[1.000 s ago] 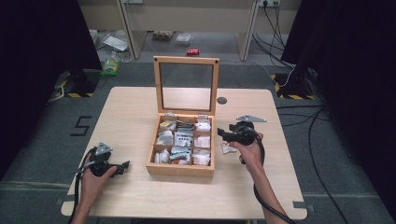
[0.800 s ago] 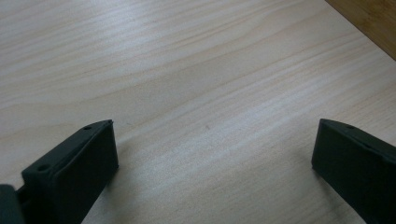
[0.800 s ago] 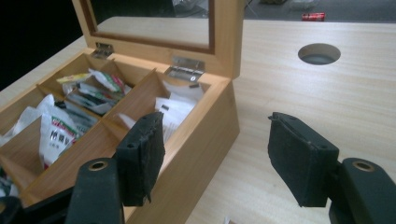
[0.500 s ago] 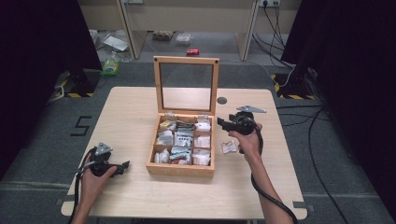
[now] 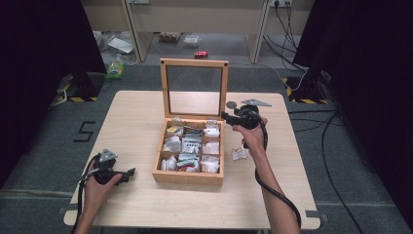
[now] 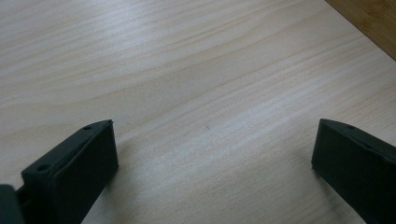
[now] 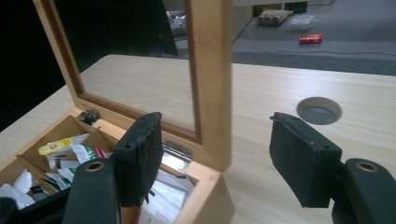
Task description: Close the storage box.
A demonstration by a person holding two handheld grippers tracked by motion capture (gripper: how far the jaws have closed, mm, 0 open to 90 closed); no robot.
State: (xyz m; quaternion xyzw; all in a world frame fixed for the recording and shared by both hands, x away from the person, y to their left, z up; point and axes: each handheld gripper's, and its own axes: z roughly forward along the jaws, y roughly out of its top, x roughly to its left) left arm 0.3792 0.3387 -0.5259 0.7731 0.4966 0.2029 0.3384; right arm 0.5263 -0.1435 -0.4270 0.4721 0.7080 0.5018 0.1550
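Note:
A wooden compartment box (image 5: 189, 176) holding several tea bags stands mid-table, its glass lid (image 5: 195, 87) upright. My right gripper (image 5: 225, 116) hovers at the box's back right corner, beside the lid's right frame. In the right gripper view its jaws (image 7: 217, 158) stand open, and the lid's frame post (image 7: 210, 79) rises between them, untouched by the pads. A small white packet (image 5: 238, 154) lies on the table right of the box. My left gripper (image 5: 129, 173) rests open at the table's front left, with bare wood between its jaws (image 6: 212, 154).
A round cable hole (image 5: 231, 104) (image 7: 319, 110) is set in the table (image 5: 136, 122) behind the right gripper. The box's corner (image 6: 373, 18) shows off to the right of the left gripper. Clutter, a red can (image 5: 201, 54) and cables lie on the floor beyond.
The right hand has moved away from me along the box's right side and slightly up, to the lid's right edge. The white packet now lies uncovered. The left hand stayed put.

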